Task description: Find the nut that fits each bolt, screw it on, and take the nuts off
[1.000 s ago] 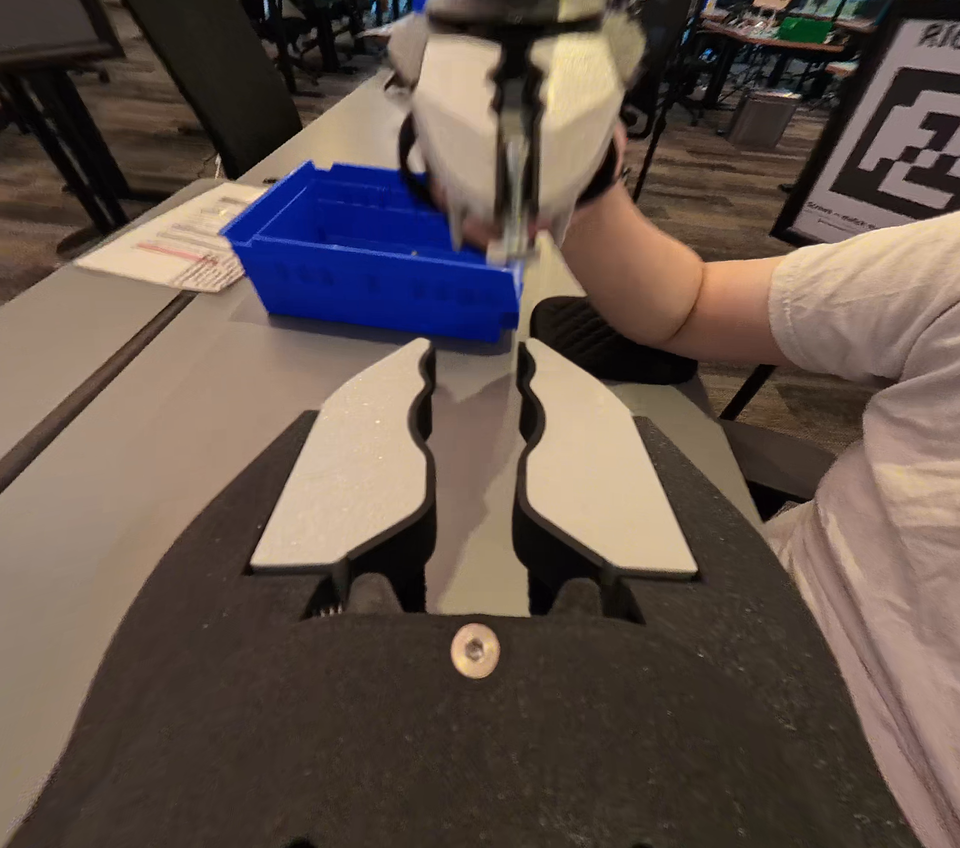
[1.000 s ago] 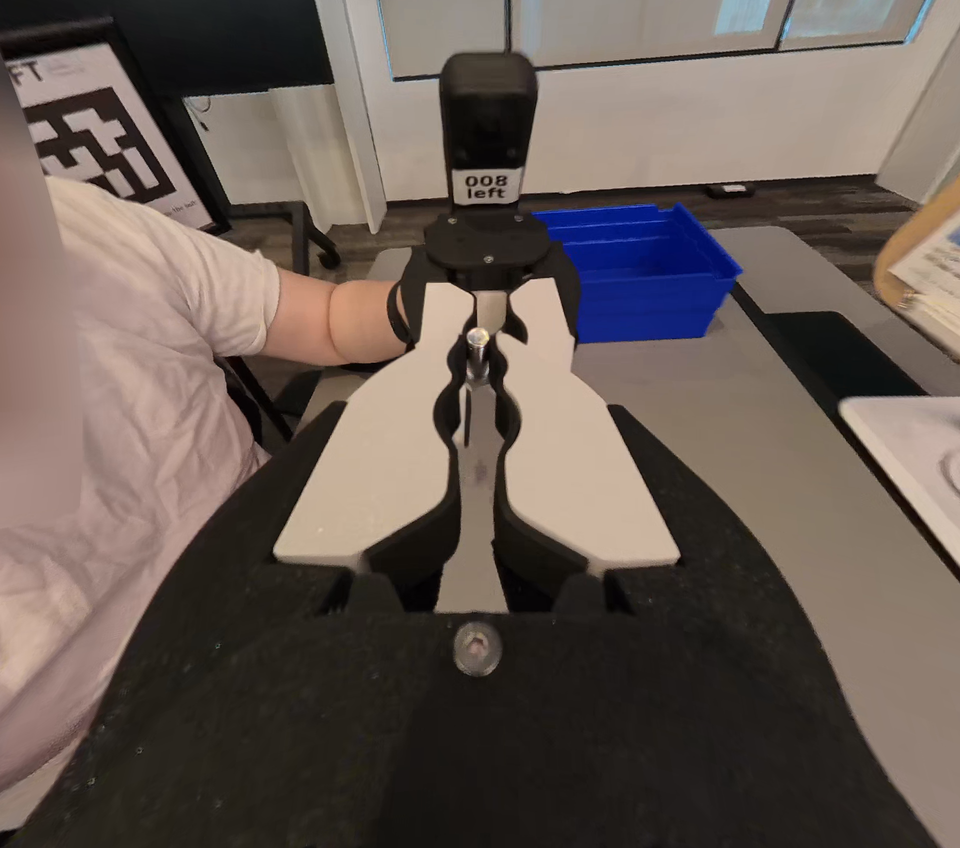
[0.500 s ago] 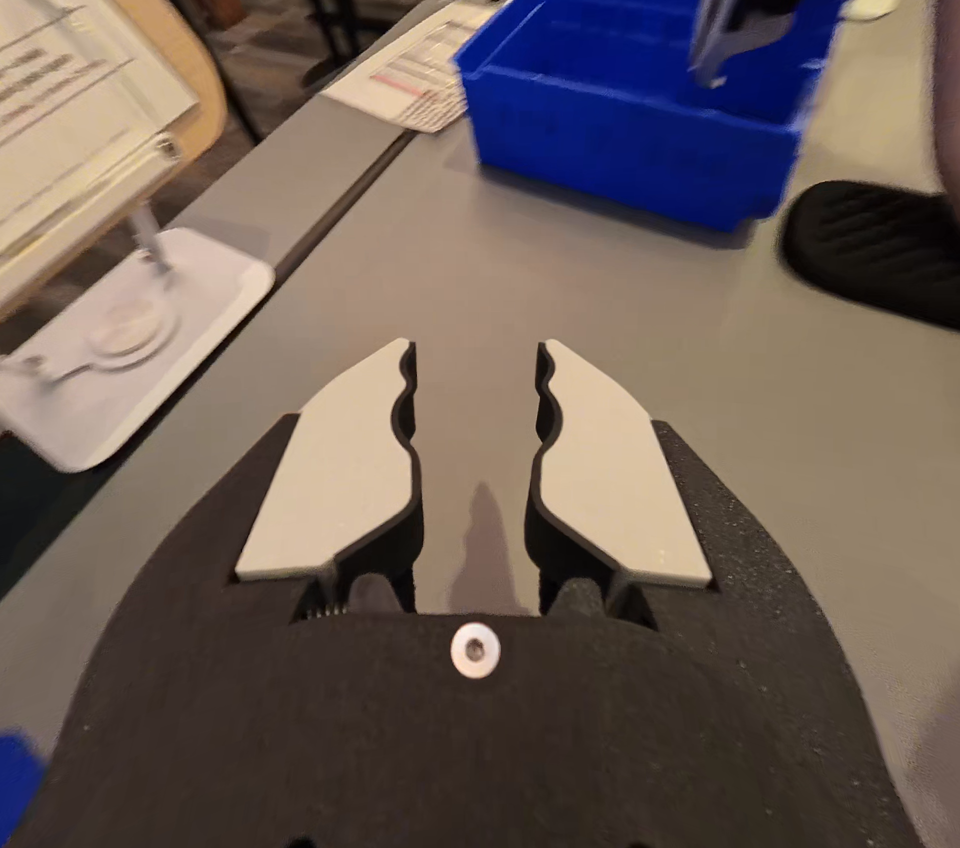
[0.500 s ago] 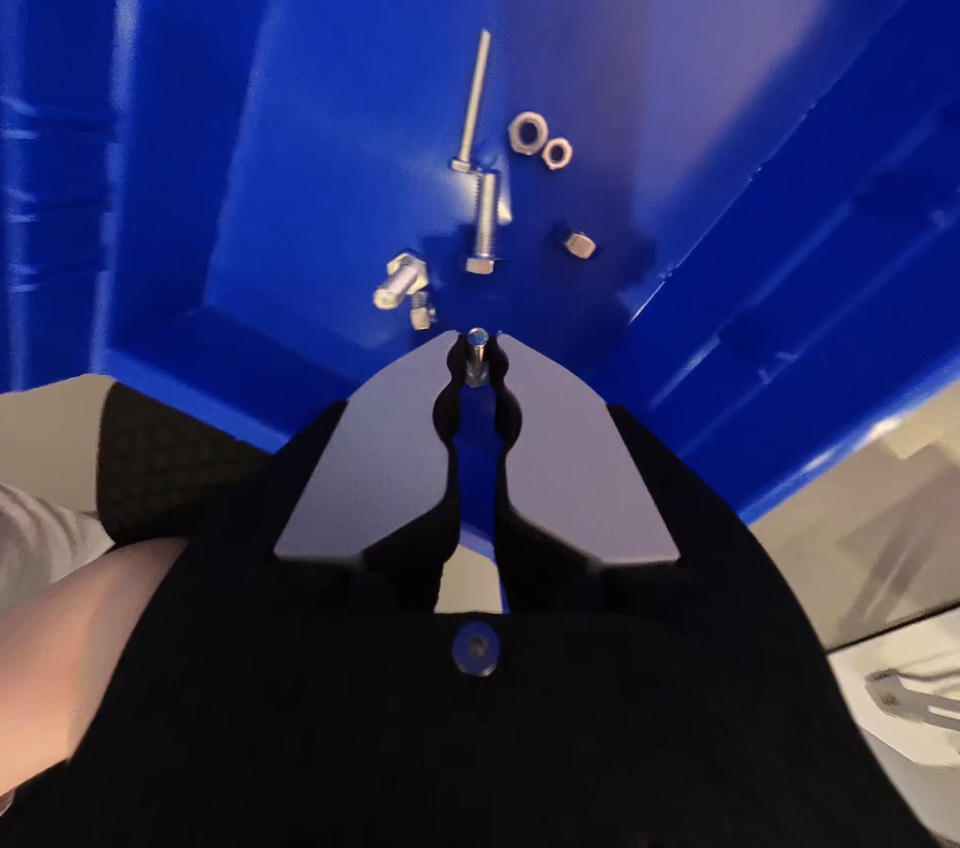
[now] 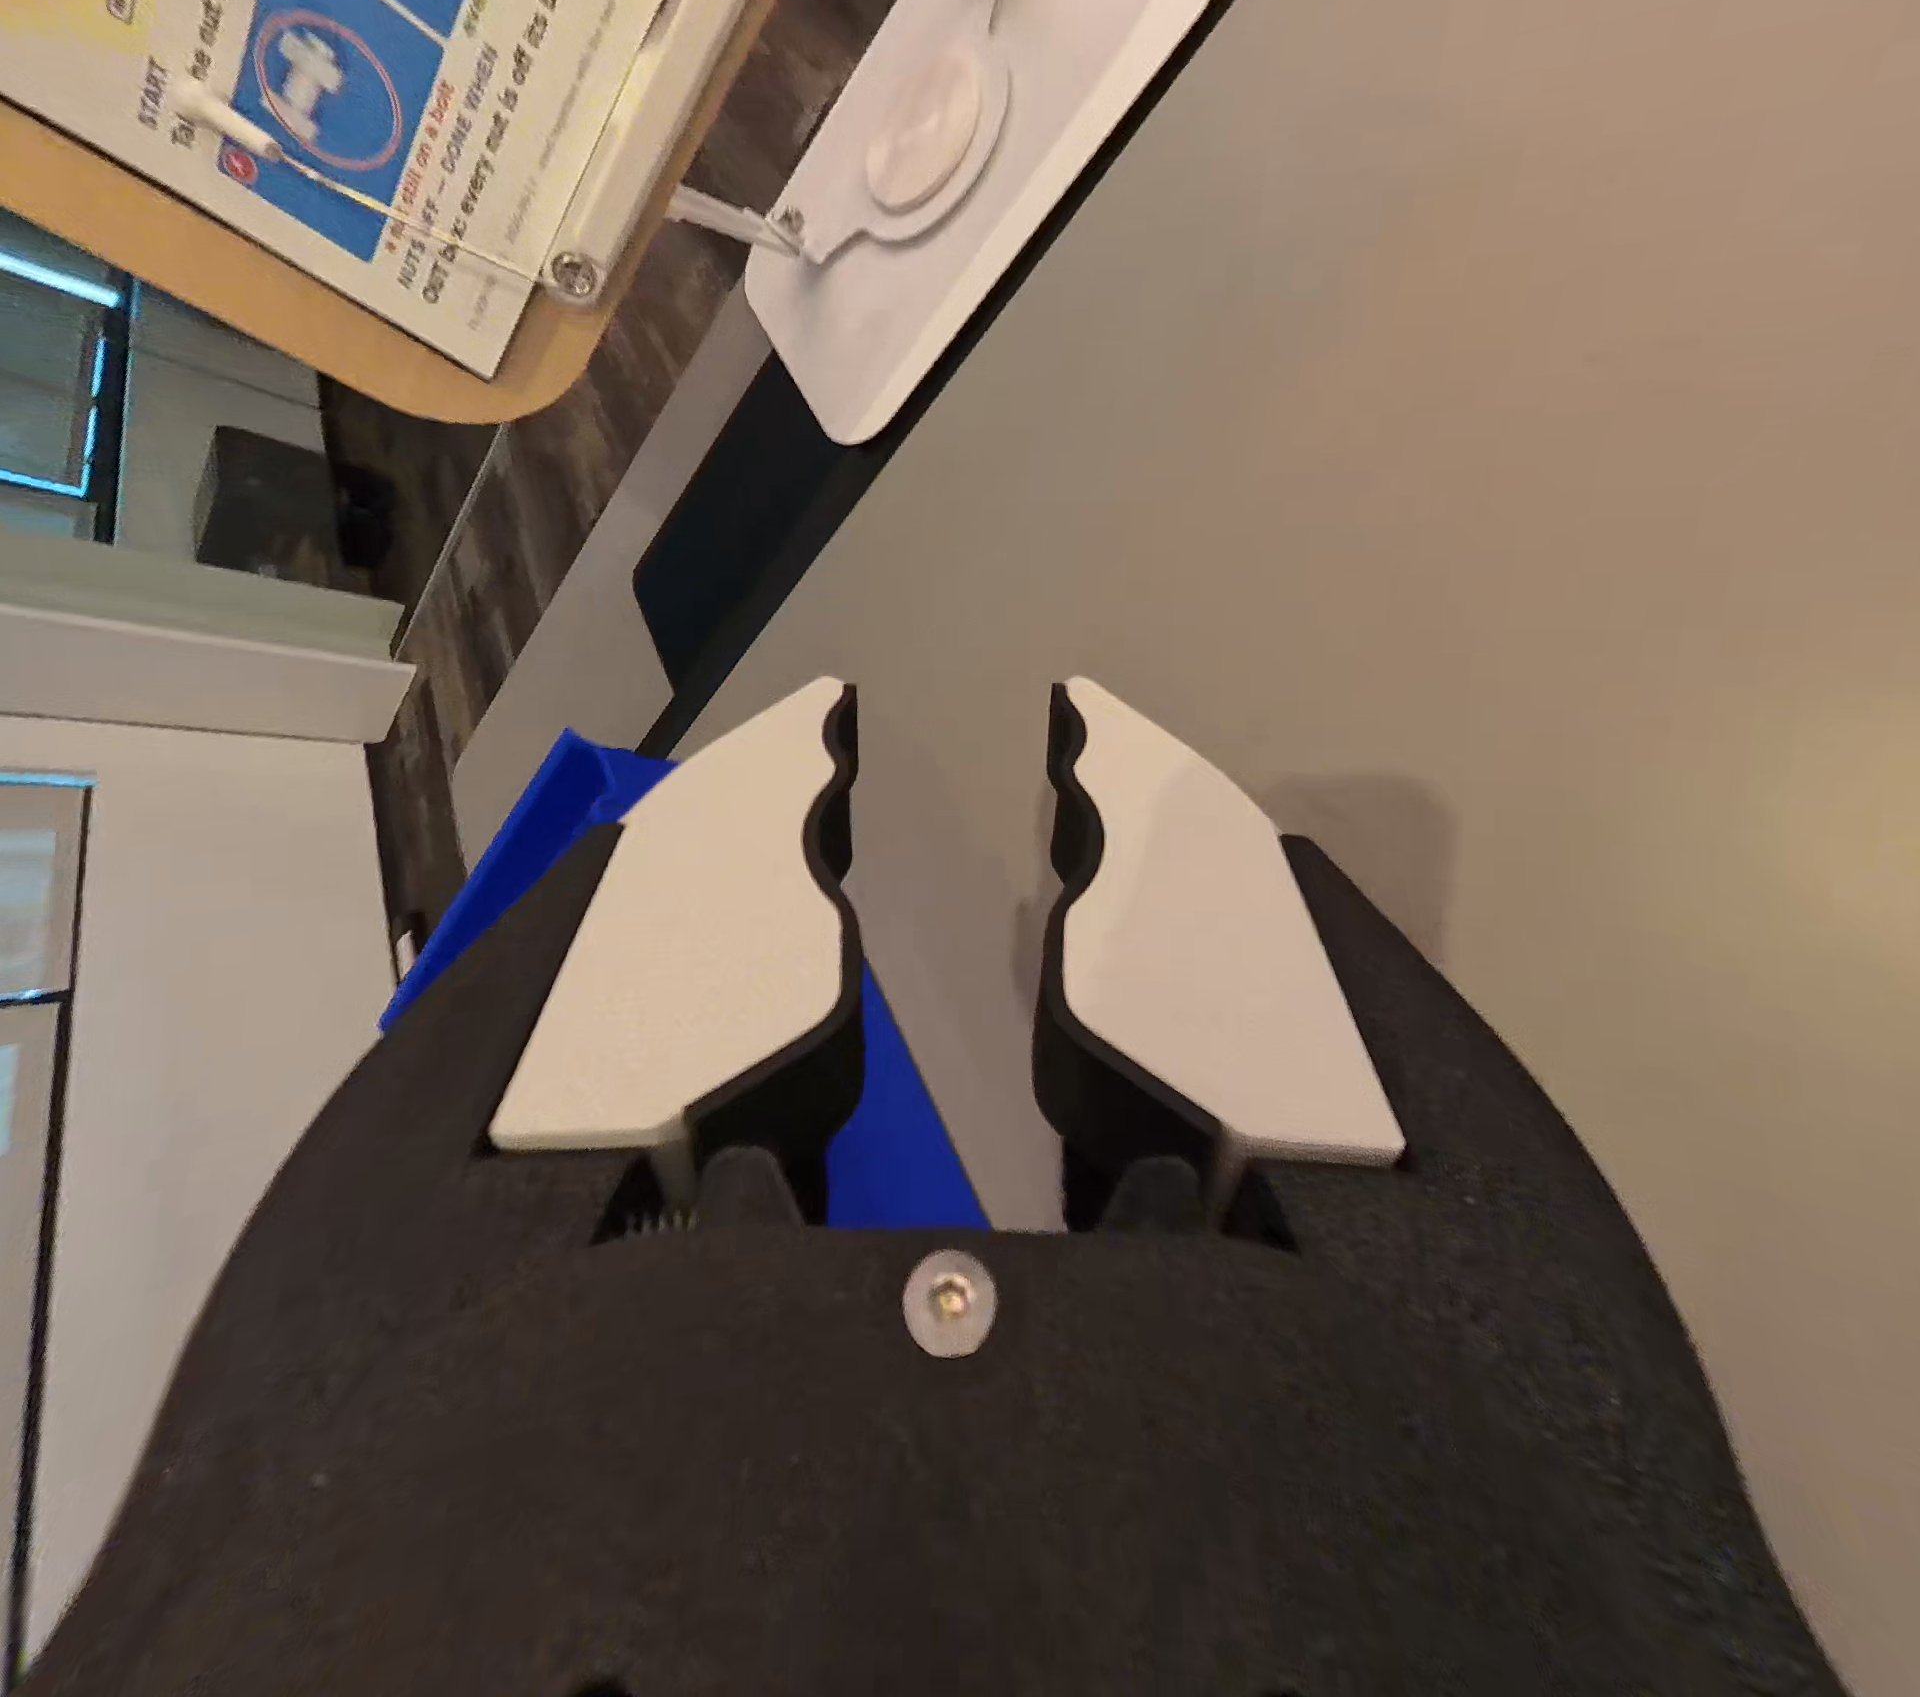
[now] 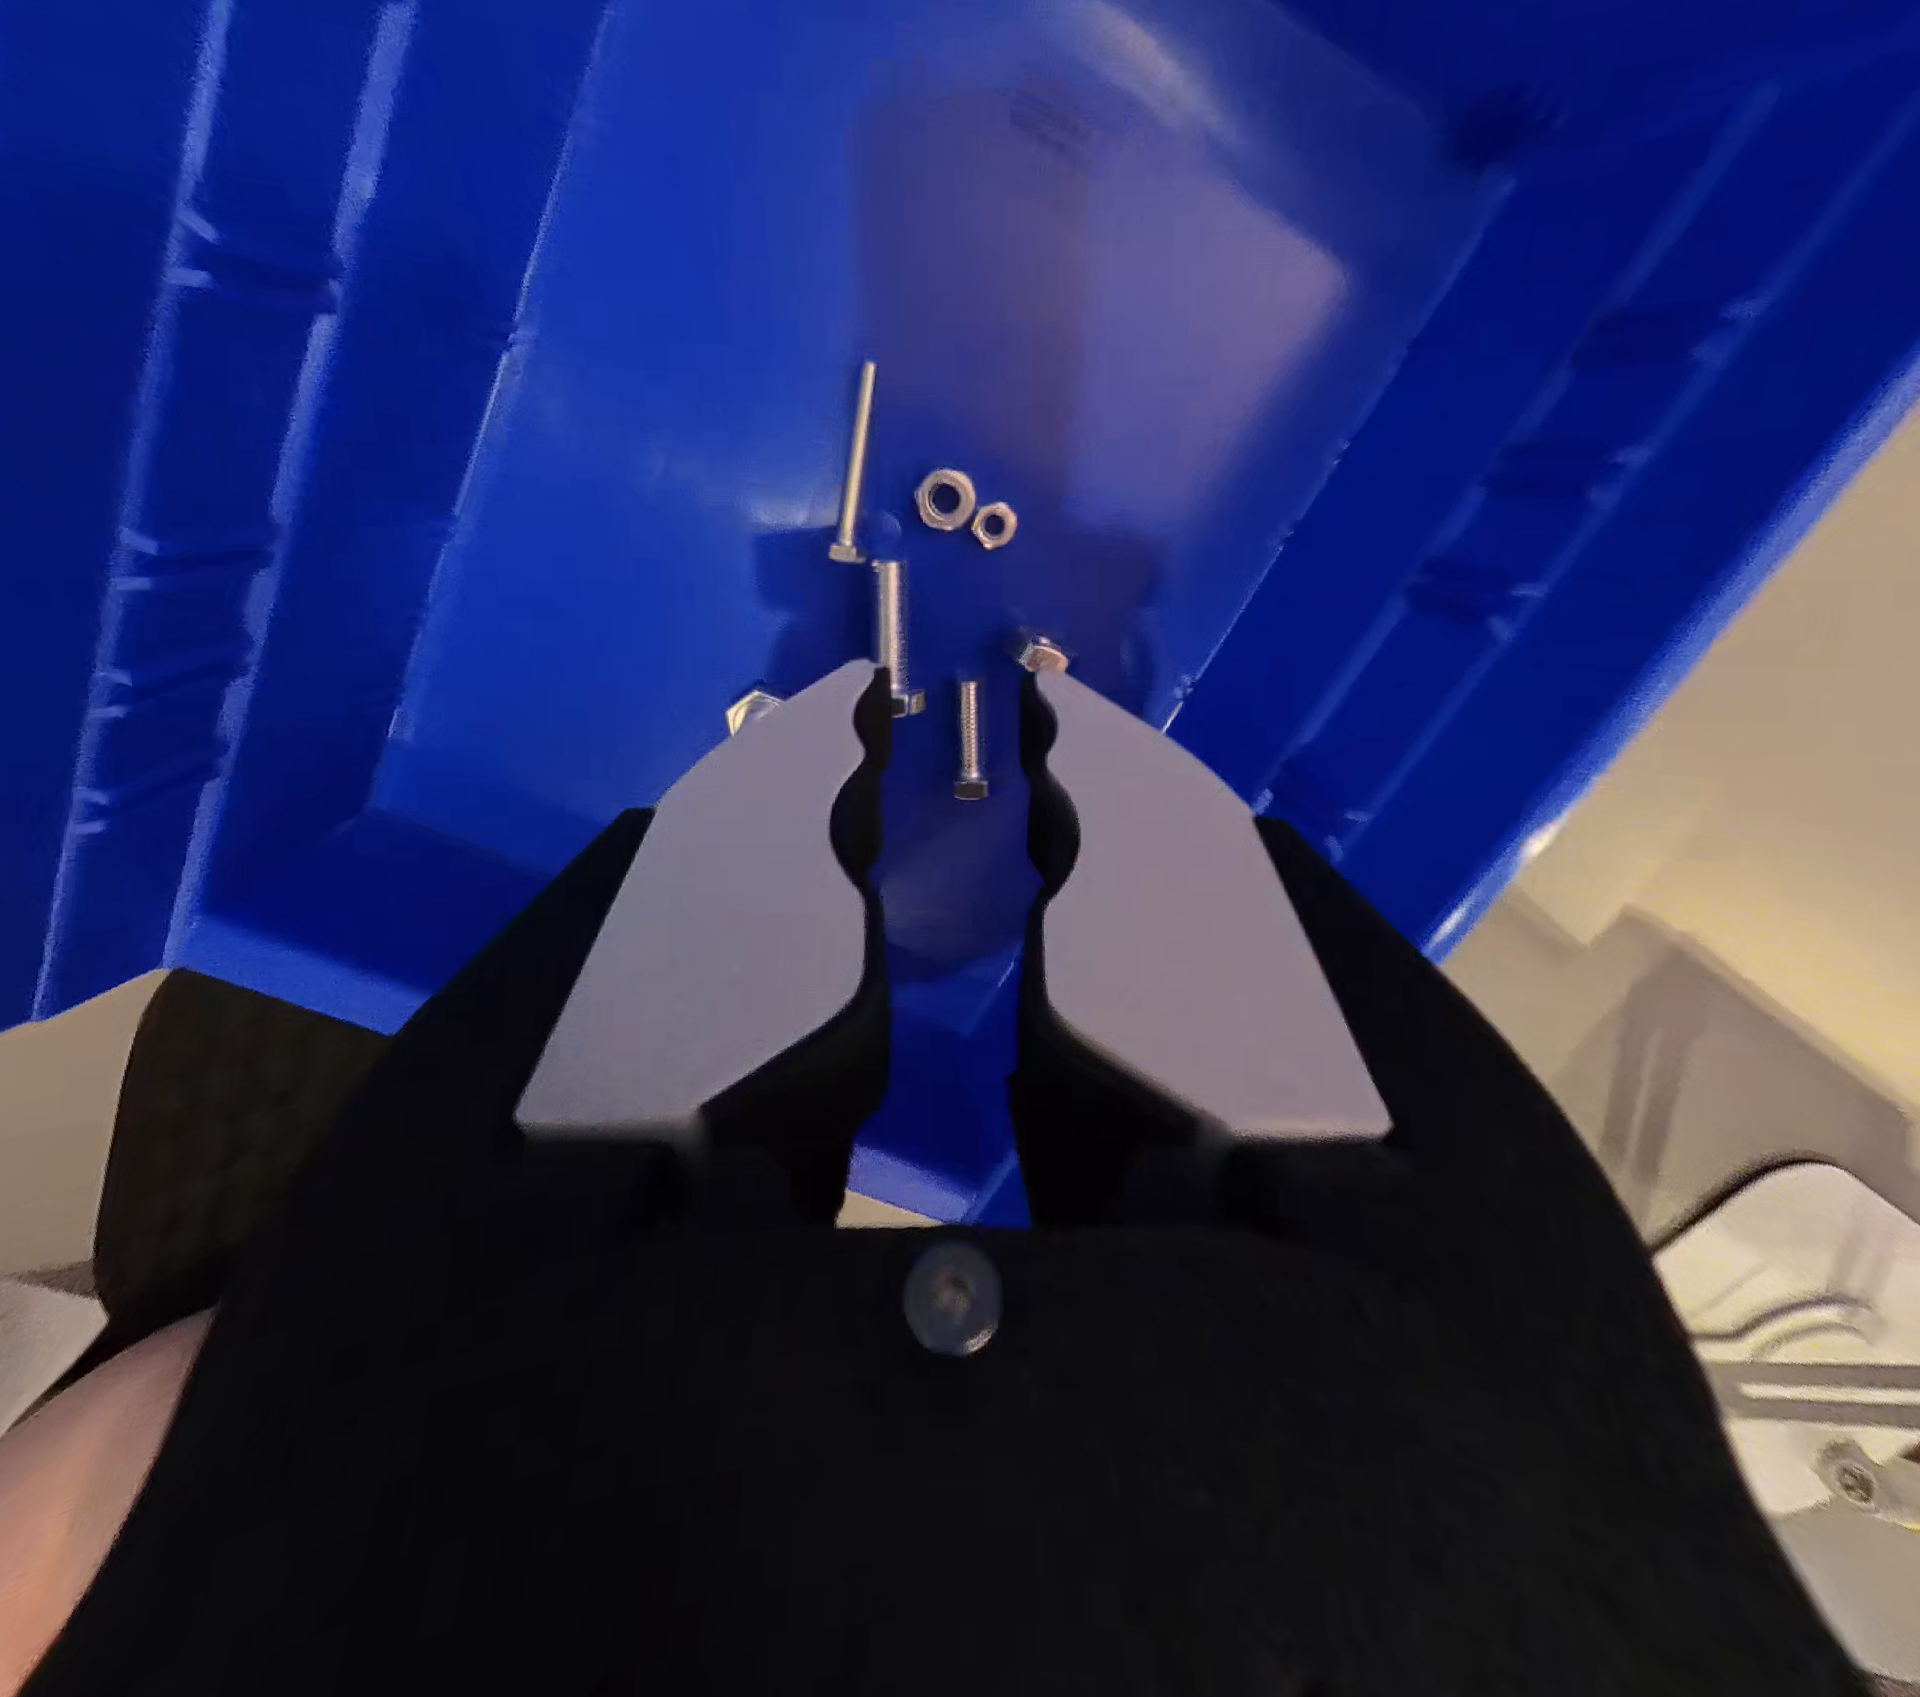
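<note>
In the right wrist view my right gripper [image 6: 951, 686] is open over the inside of the blue bin [image 6: 312, 400]. A short bolt [image 6: 968, 738] lies on the bin floor between its fingertips, loose. Beyond lie a thicker bolt [image 6: 891, 634], a long thin bolt [image 6: 854, 463], two loose nuts [image 6: 942, 496] [image 6: 994, 523] and a third nut [image 6: 1039, 652] by the right fingertip. A further piece [image 6: 750, 712] shows partly behind the left finger. My left gripper [image 5: 951, 702] is open and empty over the grey table [image 5: 1455, 504], with a corner of the blue bin [image 5: 499, 878] under it.
A white stand base [image 5: 987, 120] sits at the table's edge and carries a tilted wooden board with an instruction sheet [image 5: 343, 37]. It also shows in the right wrist view [image 6: 1787, 1315]. A dark gap [image 5: 727, 525] runs along the table edge. A person's forearm [image 6: 94, 1439] is at the lower left. Some 50 cm of space lies between my two pairs of fingers.
My right gripper has opened and let the short bolt drop onto the bin floor. My left gripper has swung away from the bin toward the instruction board.
</note>
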`<state>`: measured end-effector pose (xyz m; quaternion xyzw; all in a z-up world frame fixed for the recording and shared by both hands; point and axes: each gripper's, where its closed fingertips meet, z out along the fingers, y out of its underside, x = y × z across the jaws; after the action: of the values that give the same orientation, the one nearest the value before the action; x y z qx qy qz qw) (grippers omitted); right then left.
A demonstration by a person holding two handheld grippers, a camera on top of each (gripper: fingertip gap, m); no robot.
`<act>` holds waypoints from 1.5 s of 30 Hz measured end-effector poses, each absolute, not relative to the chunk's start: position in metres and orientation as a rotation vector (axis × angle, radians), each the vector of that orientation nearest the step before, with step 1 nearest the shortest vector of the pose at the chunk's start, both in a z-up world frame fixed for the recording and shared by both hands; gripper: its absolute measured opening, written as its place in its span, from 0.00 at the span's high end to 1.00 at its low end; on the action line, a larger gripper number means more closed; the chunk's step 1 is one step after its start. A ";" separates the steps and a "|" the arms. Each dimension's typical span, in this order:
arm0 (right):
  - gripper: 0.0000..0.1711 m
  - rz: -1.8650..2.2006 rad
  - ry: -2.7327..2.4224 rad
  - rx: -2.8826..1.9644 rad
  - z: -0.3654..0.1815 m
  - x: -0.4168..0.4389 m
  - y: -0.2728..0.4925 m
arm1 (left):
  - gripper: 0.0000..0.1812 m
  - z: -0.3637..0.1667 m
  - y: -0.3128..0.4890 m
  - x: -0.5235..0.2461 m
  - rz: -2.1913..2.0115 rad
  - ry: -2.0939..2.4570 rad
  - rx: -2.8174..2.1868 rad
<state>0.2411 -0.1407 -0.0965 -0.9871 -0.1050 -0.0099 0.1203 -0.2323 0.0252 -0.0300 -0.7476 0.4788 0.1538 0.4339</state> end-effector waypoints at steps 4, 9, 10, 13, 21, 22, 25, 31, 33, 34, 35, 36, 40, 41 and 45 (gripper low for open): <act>0.86 -0.168 -0.351 -2.823 -0.076 0.232 -0.134 | 0.79 -0.025 0.029 -0.238 0.435 1.166 -1.845; 0.86 -0.295 -0.433 -2.712 -0.044 0.208 -0.125 | 0.78 -0.009 0.028 -0.235 0.326 1.102 -1.815; 0.86 -0.321 -0.450 -2.682 -0.036 0.203 -0.124 | 0.78 -0.005 0.029 -0.236 0.322 1.081 -1.803; 0.87 -0.388 -0.488 -2.588 -0.015 0.188 -0.118 | 0.78 0.008 0.033 -0.241 0.312 1.017 -1.772; 0.87 -0.462 -0.615 -2.428 0.013 0.145 -0.107 | 0.78 0.010 0.039 -0.255 0.320 0.996 -1.808; 0.87 -0.469 -0.628 -2.418 0.014 0.141 -0.105 | 0.78 0.012 0.040 -0.262 0.338 0.995 -1.818; 0.87 -0.468 -0.673 -2.398 0.014 0.128 -0.101 | 0.85 0.028 0.048 -0.306 0.389 0.912 -1.894; 0.86 -0.477 -0.740 -2.406 0.005 0.115 -0.096 | 0.88 0.016 0.033 -0.440 0.161 0.578 -2.366; 0.86 -0.483 -0.745 -2.416 0.002 0.115 -0.094 | 0.89 -0.008 0.020 -0.473 0.096 0.512 -2.545; 0.86 -0.486 -0.749 -2.423 0.000 0.115 -0.093 | 0.91 -0.018 0.017 -0.483 0.054 0.488 -2.600; 0.86 -0.487 -0.754 -2.429 -0.002 0.115 -0.093 | 0.93 -0.027 0.016 -0.488 -0.009 0.478 -2.640; 0.86 -0.486 -0.756 -2.433 -0.004 0.114 -0.092 | 0.95 -0.035 0.016 -0.489 -0.078 0.472 -2.667; 0.86 -0.491 -0.762 -2.446 -0.009 0.113 -0.090 | 0.94 -0.068 0.020 -0.502 -0.137 0.399 -2.798; 0.86 -0.491 -0.765 -2.449 -0.010 0.113 -0.090 | 0.92 -0.078 0.020 -0.504 -0.131 0.383 -2.845; 0.86 -0.492 -0.776 -2.458 -0.014 0.111 -0.089 | 0.87 -0.116 0.015 -0.508 -0.120 0.345 -3.021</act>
<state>0.1114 -0.0892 -0.0139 -0.9055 -0.2859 -0.1811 0.2559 -0.5084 0.0155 -0.1160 -0.9916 0.1131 -0.0394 0.0492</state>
